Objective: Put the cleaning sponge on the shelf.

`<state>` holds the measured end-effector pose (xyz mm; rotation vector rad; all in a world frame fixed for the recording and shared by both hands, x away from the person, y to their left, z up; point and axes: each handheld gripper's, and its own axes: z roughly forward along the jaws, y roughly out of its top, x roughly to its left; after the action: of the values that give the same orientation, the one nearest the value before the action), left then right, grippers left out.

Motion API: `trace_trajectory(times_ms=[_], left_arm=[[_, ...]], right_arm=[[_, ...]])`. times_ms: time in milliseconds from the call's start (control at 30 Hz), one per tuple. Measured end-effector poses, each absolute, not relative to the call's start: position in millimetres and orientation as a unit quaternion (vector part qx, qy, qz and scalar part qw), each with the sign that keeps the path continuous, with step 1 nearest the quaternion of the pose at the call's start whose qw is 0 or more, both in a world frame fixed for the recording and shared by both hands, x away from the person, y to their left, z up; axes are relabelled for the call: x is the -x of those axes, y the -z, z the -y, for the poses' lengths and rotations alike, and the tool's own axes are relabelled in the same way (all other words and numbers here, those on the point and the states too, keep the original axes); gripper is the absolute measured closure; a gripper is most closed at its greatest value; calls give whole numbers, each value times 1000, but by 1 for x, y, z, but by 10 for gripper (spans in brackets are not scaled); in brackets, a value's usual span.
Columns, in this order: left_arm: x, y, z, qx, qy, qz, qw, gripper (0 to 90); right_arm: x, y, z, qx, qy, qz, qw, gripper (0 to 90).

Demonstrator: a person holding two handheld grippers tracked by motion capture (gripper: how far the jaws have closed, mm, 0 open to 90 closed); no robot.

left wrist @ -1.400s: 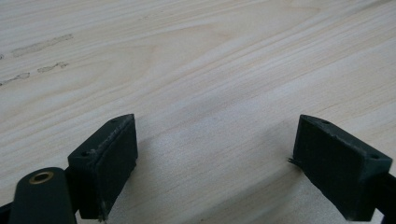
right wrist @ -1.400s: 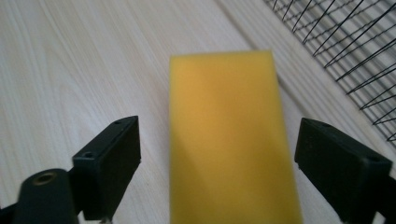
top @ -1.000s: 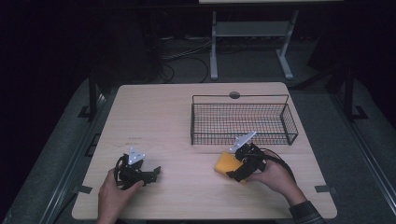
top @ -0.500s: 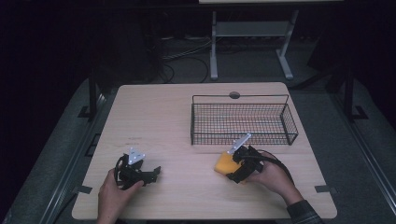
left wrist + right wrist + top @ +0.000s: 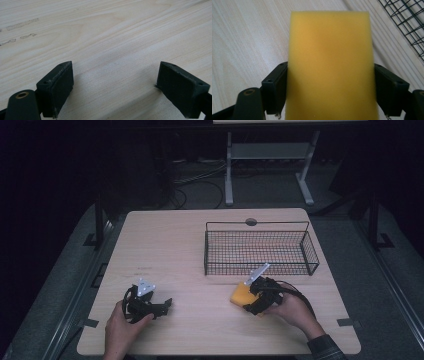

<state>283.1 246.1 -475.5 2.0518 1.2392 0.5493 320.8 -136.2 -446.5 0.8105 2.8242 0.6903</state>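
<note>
Two tools sit low over the pale wooden table [image 5: 200, 245], each held in one of the person's hands, and the wire basket [image 5: 260, 247] serves as the landmark for both. The left tool [image 5: 167, 304] is well apart from the basket, toward the near left part of the table, gripped by the left hand [image 5: 122, 325]. In the left gripper view its jaws stand wide apart with bare wood grain between them. The right tool [image 5: 248, 306] is just in front of the basket's near wall, held by the right hand [image 5: 290, 310]. Its jaws are clamped on the two long sides of a yellow sponge [image 5: 330, 65], which sticks out ahead of them. The sponge lies outside the basket, near its front wall, low over the tabletop.
</note>
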Motion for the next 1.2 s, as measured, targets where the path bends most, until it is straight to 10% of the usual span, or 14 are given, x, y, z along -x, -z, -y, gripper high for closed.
trace_trajectory(times_ms=[1200], left_arm=[[-283,476,-246,-785,-211,-476,336,129]], right_arm=[[-319,397,181,-317,-265,-907,84,233]])
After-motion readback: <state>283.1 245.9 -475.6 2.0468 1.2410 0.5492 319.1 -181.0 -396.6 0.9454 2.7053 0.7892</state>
